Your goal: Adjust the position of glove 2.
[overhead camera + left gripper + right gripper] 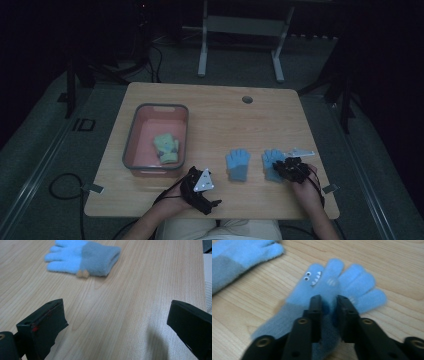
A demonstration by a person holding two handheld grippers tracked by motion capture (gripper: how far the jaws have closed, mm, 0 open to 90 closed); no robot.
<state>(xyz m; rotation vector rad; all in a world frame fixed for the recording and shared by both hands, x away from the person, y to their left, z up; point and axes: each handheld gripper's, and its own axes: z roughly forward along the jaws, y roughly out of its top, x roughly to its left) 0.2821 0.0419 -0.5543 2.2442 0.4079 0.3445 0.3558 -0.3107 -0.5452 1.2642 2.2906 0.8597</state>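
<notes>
My right gripper (329, 302) has its jaws pinched nearly together on a fold of the right glove (352, 287), a blue one with small googly eyes and teeth, lying flat on the table (220, 107). My left gripper (117, 322) hovers with its jaws spread wide and nothing between them, over bare wood near the front edge. The left glove (237, 164) lies between my two grippers, fingers pointing away from me, apart from both. Farther left sits a grey-rimmed pink bin (131, 137) with a green glove (166, 147) inside.
</notes>
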